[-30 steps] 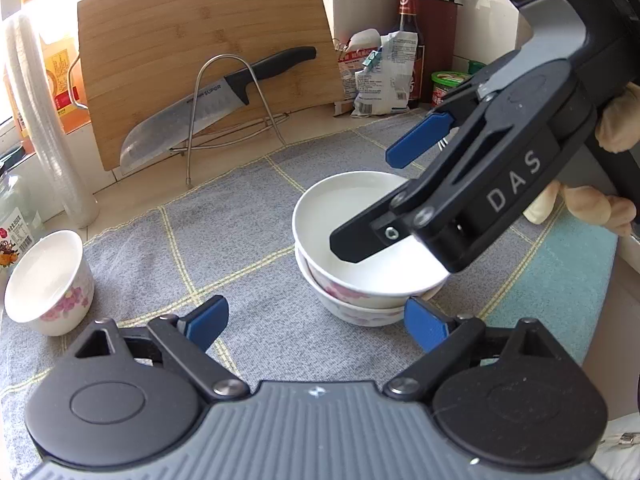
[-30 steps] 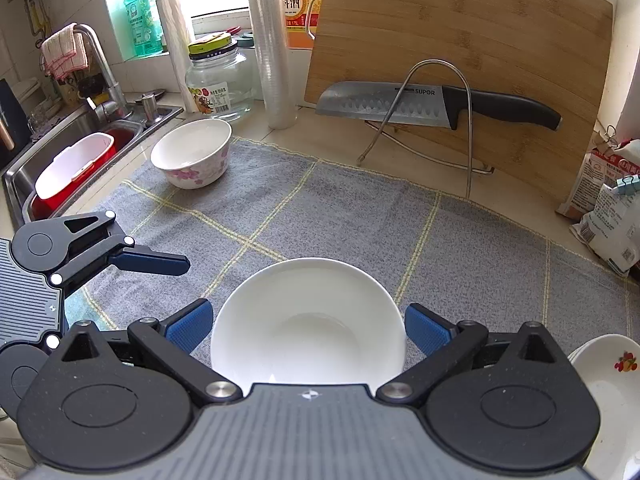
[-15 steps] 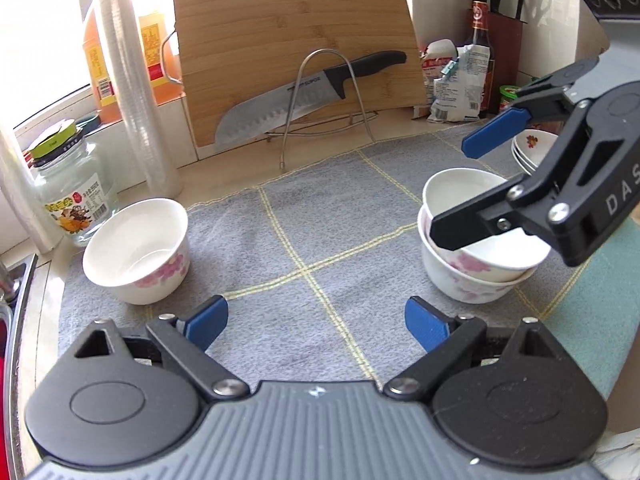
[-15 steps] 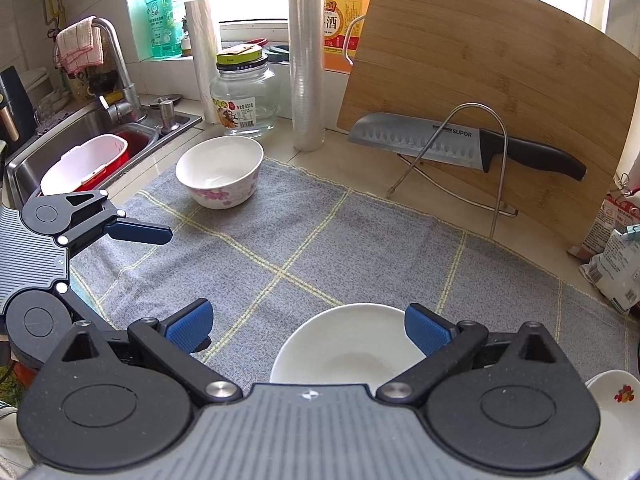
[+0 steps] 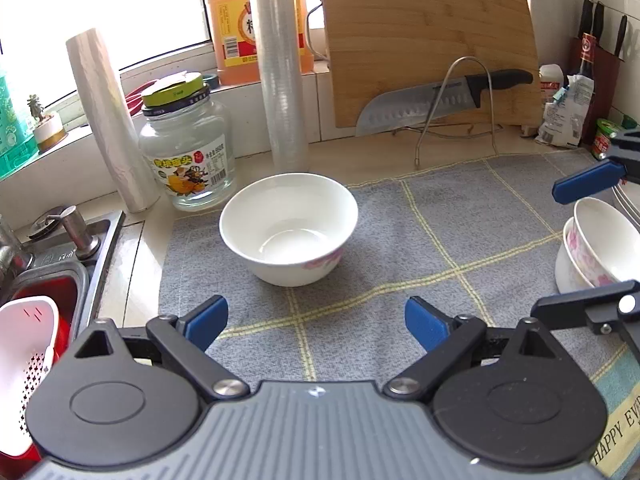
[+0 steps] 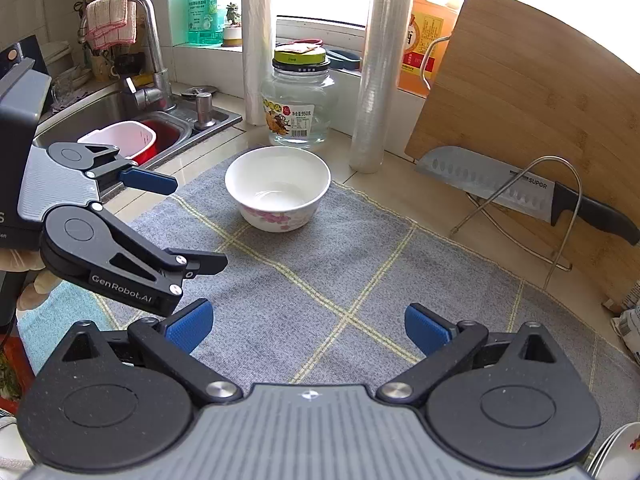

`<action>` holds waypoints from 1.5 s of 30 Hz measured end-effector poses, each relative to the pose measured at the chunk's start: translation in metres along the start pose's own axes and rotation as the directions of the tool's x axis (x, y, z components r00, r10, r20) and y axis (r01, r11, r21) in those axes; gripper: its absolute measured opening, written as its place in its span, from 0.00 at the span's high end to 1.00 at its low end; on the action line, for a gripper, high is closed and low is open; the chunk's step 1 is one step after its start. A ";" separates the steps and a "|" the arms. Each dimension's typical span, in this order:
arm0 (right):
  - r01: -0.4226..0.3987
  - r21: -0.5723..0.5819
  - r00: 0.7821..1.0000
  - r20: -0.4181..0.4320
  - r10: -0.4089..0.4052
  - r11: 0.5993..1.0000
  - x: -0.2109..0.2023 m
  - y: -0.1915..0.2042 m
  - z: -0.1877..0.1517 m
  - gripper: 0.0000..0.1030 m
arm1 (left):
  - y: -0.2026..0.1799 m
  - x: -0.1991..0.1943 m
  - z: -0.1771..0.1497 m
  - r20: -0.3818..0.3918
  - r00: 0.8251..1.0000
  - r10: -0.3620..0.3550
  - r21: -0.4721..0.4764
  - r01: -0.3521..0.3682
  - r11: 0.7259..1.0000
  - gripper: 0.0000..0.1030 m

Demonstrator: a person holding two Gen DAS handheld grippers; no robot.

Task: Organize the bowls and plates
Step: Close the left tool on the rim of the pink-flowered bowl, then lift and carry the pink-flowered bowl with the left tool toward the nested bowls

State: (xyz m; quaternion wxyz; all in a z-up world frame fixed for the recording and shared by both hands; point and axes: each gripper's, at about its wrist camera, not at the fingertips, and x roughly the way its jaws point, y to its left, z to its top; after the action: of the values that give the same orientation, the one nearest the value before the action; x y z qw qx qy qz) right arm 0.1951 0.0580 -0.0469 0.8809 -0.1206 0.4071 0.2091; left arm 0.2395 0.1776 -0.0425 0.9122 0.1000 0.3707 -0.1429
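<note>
A white bowl with pink flowers (image 5: 289,227) stands alone on the grey mat (image 5: 440,240), also seen in the right wrist view (image 6: 277,188). Two stacked flowered bowls (image 5: 598,246) sit at the mat's right edge. My left gripper (image 5: 316,322) is open and empty, low over the mat in front of the single bowl. My right gripper (image 6: 306,326) is open and empty over the mat; it shows at the right of the left wrist view (image 5: 588,240), beside the stack. The left gripper shows in the right wrist view (image 6: 176,224). Stacked plates (image 6: 616,454) peek in at bottom right.
A glass jar (image 5: 188,152), film rolls (image 5: 280,68), a cutting board (image 5: 432,40) and a knife on a wire stand (image 5: 440,100) line the back. A sink (image 6: 132,120) with a pink colander (image 5: 24,364) lies left. Packets and bottles (image 5: 568,108) stand back right.
My left gripper swung left, from the stacked bowls toward the single bowl. My right gripper drew back from the stack, which has left its view. Both stayed open.
</note>
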 end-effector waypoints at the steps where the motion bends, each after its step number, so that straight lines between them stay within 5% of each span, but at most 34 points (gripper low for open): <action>1: -0.004 0.001 1.000 0.002 0.004 1.000 0.003 0.003 0.003 0.00 | 0.005 0.002 0.001 0.000 1.000 0.003 -0.010 -0.003 1.000 0.08; 27: 0.037 -0.035 0.999 -0.037 -0.038 0.999 0.099 0.023 0.075 0.00 | 0.075 0.089 0.055 -0.022 0.999 -0.041 -0.039 0.040 0.998 0.11; 45: -0.004 -0.065 0.999 -0.048 0.001 0.998 0.134 0.024 0.085 0.01 | 0.077 0.114 0.063 -0.089 0.982 -0.169 -0.007 0.169 0.986 0.37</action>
State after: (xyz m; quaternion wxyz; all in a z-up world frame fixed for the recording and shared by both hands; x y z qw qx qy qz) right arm 0.3190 0.1478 -0.0964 0.8663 -0.1537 0.4213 0.2202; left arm 0.3839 0.2101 -0.0721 0.8793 0.0744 0.4182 -0.2155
